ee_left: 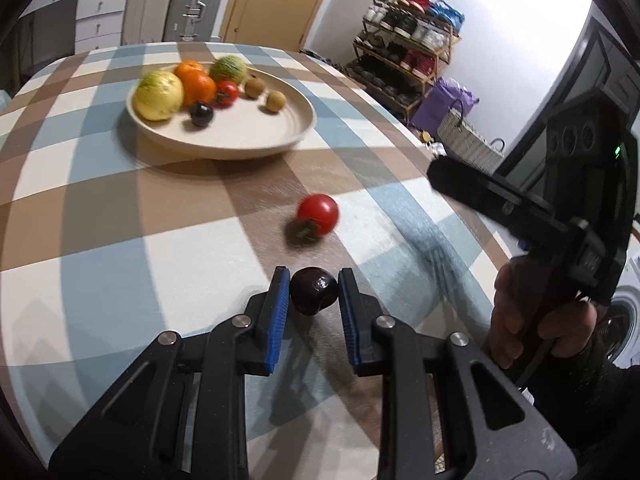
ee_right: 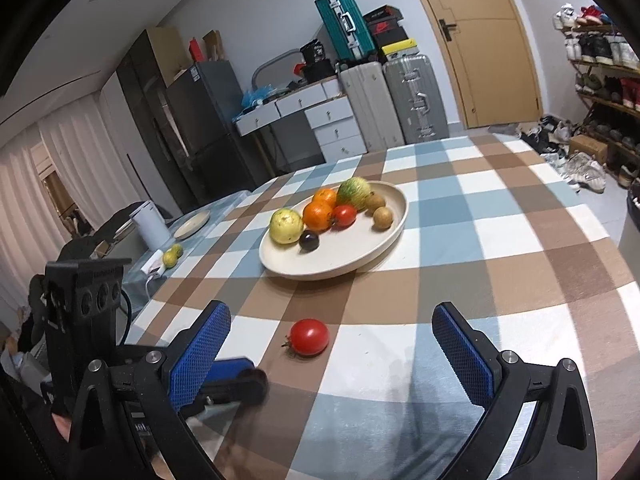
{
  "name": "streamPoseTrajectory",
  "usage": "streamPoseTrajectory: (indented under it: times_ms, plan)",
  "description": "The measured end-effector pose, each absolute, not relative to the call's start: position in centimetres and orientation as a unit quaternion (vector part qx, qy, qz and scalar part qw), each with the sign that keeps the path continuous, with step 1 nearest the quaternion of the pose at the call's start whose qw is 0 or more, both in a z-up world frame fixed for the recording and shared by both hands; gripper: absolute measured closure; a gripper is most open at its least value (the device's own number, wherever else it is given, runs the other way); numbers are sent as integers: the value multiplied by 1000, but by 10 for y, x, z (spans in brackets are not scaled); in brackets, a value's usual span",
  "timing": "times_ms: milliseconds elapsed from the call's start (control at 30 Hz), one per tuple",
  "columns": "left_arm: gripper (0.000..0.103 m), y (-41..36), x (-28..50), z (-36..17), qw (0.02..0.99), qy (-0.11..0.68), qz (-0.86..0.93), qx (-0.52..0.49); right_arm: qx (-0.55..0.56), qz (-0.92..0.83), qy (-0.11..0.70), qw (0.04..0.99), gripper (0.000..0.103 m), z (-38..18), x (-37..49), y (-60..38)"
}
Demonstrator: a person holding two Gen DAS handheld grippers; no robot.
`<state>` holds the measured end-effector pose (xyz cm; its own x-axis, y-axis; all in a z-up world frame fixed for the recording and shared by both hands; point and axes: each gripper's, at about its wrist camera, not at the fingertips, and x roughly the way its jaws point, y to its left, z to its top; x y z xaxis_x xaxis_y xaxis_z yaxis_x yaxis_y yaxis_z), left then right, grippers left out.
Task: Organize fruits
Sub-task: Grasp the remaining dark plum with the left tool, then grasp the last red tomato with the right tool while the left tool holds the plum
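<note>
- Plum [ee_left: 313, 290]: on the table [ee_left: 120, 208], clamped between the left tool's [ee_left: 313, 280] blue pads.
- Plate [ee_left: 248, 148]: ahead and left of that tool, well apart, already carrying fruit.
- Tomato [ee_right: 309, 337]: loose on the table, just ahead of the right tool [ee_right: 332, 316].
- Right tool: pads wide apart, holding nothing.

My left gripper [ee_left: 314, 292] is closed on a plum [ee_left: 313, 290] lying on the table [ee_left: 120, 280]. Just beyond it lies a loose tomato [ee_left: 317, 213], which sits between the open fingers of my right gripper [ee_right: 332, 340]. Further back stands the plate [ee_left: 248, 136], holding the other fruit along its far and left side. Suitcases [ee_right: 396, 100] and a door [ee_right: 476, 40] stand behind the table.
</note>
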<state>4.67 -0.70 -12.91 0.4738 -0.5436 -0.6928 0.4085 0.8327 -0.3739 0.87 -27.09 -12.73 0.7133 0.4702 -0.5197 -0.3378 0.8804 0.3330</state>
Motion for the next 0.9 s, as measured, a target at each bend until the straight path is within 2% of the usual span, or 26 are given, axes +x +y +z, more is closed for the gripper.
streamPoseTrajectory:
  times_ms: [400,767,867,900]
  plan:
    - [81,42,50,-106,891,398,-209,-71,93,233,366,896,0,-146,26,-245]
    - [81,71,49,-108,894,393,-198,-87,57,241,400,883,2,-156,37,-215]
    - [81,76,51,-110,893,393,-196,-93,60,231,407,882,11,-158,41,-213]
    - [81,76,52,-111,893,394,-196,-93,60,232,411,880,19,-159,42,-212]
